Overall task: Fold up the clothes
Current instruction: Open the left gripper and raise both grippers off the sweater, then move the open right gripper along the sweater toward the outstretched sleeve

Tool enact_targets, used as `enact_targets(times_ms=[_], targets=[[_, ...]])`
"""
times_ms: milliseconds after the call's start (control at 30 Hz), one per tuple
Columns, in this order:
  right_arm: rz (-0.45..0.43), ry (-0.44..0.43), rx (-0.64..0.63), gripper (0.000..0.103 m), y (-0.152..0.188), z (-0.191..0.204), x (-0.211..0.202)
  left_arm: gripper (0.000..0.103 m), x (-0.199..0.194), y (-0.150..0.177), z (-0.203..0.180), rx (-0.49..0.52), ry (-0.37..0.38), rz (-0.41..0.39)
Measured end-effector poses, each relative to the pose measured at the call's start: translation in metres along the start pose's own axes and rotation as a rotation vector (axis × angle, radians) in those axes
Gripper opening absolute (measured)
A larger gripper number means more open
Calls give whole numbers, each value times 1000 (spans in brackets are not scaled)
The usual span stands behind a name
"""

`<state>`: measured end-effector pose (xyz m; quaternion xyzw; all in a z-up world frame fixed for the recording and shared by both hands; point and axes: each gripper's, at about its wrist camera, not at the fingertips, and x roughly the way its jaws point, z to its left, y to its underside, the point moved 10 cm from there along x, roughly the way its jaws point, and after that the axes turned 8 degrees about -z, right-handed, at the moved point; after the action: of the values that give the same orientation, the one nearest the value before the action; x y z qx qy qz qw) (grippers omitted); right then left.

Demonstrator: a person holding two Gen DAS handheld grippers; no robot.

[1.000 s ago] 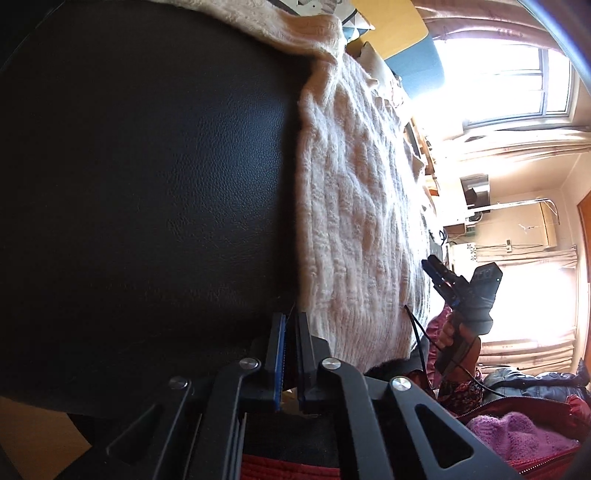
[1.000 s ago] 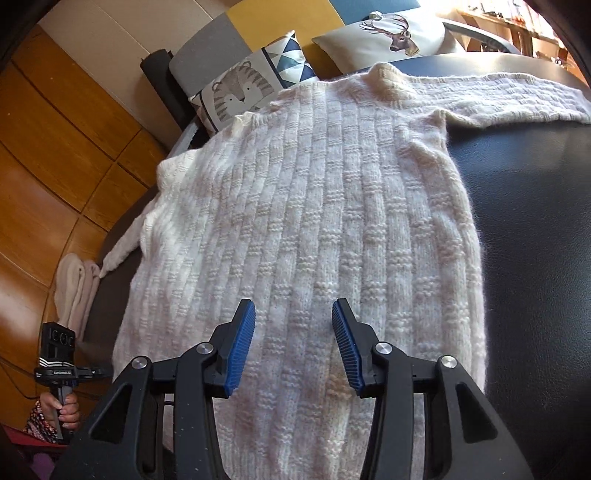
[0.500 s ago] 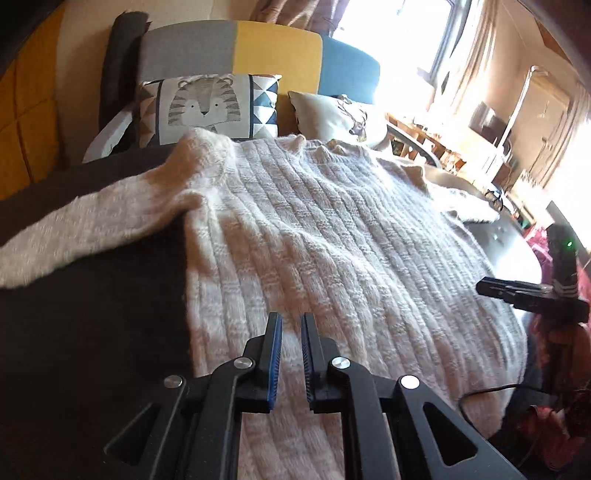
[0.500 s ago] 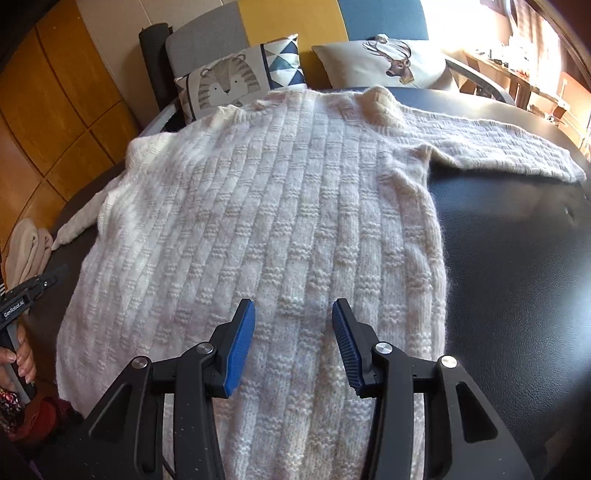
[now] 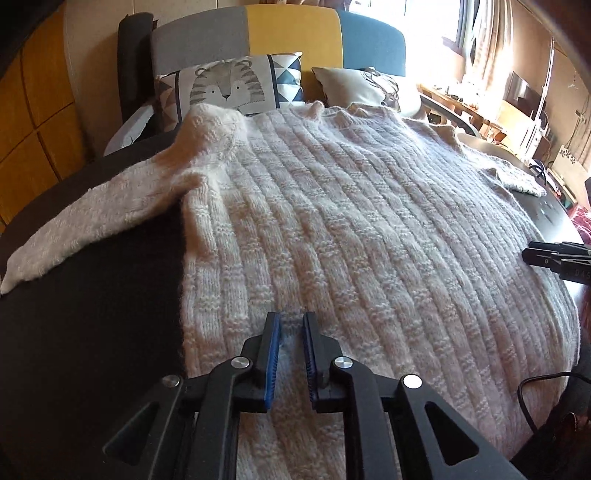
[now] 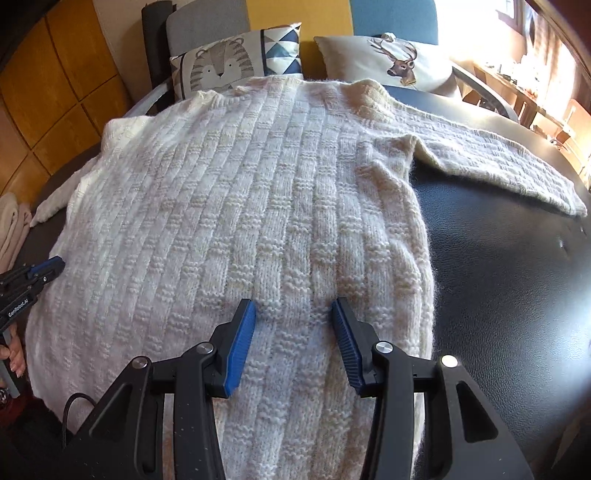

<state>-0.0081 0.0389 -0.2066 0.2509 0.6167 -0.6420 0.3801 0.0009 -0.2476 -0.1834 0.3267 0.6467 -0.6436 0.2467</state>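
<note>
Cream ribbed chunky-knit sweater point(image 6: 258, 206) lies flat on the black leather table point(image 6: 517, 295), sleeves spread left and right, under the narrow, opening left tool point(image 5: 291, 328) and wider-open right tool point(image 6: 293, 317), both empty.

Chunky ribbed knit sweater point(image 6: 258, 206) lies on glossy, grained black leather surface point(image 6: 517, 277).

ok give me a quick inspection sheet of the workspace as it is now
surface: black leather top, mostly covered.
job's things: cream knit sweater spread flat, unfolded, both sleeves out sideways.
clutter: tiger cushion and deer cushion at the far edge.
grippers: left gripper jaws opening, nothing between them; right gripper open above the hem, holding nothing.
cables: black cable by the sweater's right edge.
surroundings: patchwork chair back, wood panels, bright window.
</note>
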Motion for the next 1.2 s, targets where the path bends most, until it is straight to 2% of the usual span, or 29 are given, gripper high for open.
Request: enact_targets(times_ms=[33,133,200,333,433,567,633,733,867,967,1100,1200], targets=[[-2,-17,2,47,-5,2,-3,12,-2,-11,-4,0,7,-11],[-99,-60,59,47,-36,0,-15,12,-1,-53,-7,23,-35,-86],[-146,-38,88,47,-61,-9,-10,12,10,-80,0,12,-57,-115],[-173,42,83,47,-109,-26,24,13,57,-120,21,-24,-125,-92],[-137,84,83,47,-137,-36,55,13,94,-138,39,-53,-172,-59],[-111,104,71,47,-160,-44,83,13,126,-144,68,-89,-264,-27],[-118,101,61,47,-170,-42,90,13,134,-141,80,-130,-264,-22],[-123,78,50,47,-182,-33,102,16,130,-139,91,-144,-269,-56],[-96,106,12,47,-188,-32,125,22,127,-137,94,-87,-309,-102],[-63,130,40,47,-187,-44,141,22,128,-138,99,-111,-324,-109],[-69,195,64,47,-196,-59,143,23,134,-142,110,-161,-356,-106],[-74,203,83,48,-200,-63,143,24,139,-145,110,-152,-365,-102]])
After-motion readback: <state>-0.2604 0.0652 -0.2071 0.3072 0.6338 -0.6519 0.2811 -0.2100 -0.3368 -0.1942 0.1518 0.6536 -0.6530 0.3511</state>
